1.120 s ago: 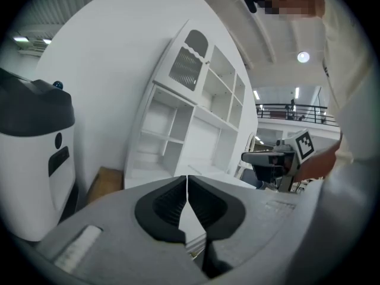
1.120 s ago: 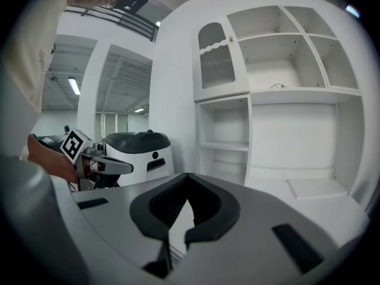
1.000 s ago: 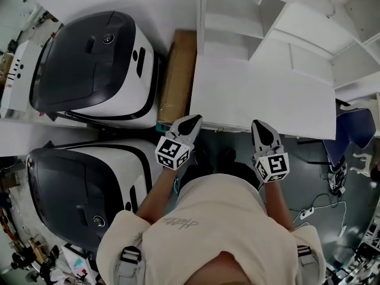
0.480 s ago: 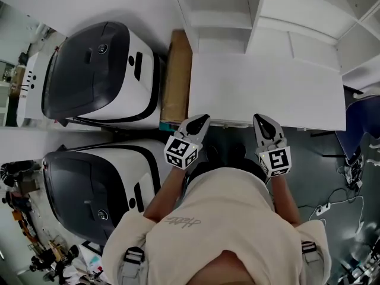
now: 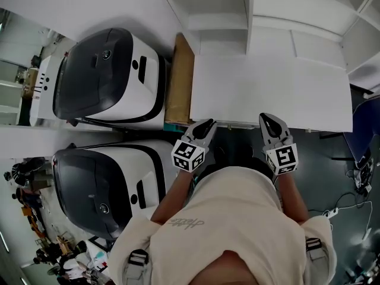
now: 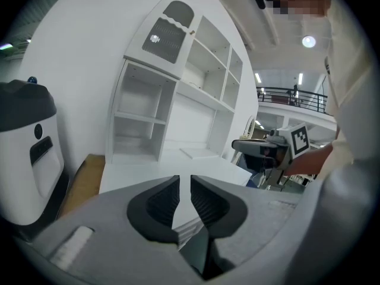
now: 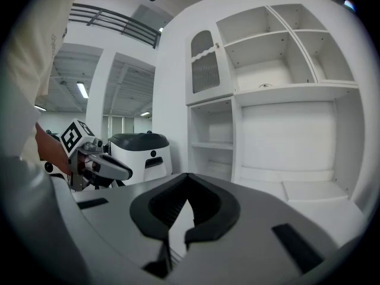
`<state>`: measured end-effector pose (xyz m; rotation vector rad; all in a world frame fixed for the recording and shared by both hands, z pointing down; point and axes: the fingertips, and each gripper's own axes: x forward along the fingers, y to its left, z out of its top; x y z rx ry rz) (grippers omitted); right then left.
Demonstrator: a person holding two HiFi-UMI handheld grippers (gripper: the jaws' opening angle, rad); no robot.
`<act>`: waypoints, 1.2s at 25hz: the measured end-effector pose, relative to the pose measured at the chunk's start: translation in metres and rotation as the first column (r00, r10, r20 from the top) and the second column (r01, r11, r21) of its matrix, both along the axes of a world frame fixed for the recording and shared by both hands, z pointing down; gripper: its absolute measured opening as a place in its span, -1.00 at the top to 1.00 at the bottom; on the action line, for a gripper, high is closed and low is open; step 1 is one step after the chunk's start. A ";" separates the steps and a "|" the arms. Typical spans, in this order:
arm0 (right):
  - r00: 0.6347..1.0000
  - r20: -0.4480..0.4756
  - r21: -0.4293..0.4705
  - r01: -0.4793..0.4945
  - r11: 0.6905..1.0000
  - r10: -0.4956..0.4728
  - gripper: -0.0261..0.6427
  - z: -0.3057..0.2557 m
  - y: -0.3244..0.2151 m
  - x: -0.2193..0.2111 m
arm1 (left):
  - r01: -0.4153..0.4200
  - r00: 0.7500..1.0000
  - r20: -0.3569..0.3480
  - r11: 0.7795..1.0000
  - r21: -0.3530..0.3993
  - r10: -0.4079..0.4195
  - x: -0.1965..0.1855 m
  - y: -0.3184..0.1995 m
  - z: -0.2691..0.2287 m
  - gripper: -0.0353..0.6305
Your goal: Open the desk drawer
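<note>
The white desk point(image 5: 267, 88) fills the middle of the head view, and its front edge runs just ahead of both grippers. No drawer front shows; it is hidden under the desk top. My left gripper point(image 5: 205, 125) is at the front edge near the desk's left corner, its jaws drawn together to a thin slit with nothing between them point(image 6: 184, 183). My right gripper point(image 5: 268, 120) is at the same edge further right, and its jaws point(image 7: 187, 180) meet at the tips, empty. Each gripper view looks across the desk top point(image 6: 148, 174) toward the shelves.
A white shelf unit point(image 5: 219, 16) stands on the back of the desk. Two large white-and-black machines point(image 5: 107, 76) point(image 5: 101, 189) stand to the left, with a brown box point(image 5: 178, 82) against the desk's left side. A blue chair point(image 5: 371, 123) and cables point(image 5: 350, 189) are on the right.
The head view has shifted, so the desk sits higher in the frame. Both grippers stay at the desk's front edge with their jaws closed.
</note>
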<state>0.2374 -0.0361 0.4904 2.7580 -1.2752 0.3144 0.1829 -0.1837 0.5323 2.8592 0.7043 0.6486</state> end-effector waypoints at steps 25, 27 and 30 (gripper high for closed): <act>0.996 0.045 -0.003 0.077 0.997 -0.077 0.94 0.026 -0.003 -0.009 | 0.010 0.988 0.157 1.000 0.005 -0.011 -0.024 0.009 0.059 0.55; 0.996 0.060 -0.006 0.063 0.998 -0.063 0.94 0.033 -0.003 -0.008 | -0.008 0.981 0.193 1.000 0.014 0.006 -0.023 0.010 0.076 0.55; 0.995 0.082 -0.007 0.049 0.999 -0.048 0.94 0.039 -0.002 -0.006 | -0.029 0.970 0.242 0.999 0.017 0.024 -0.019 0.009 0.101 0.55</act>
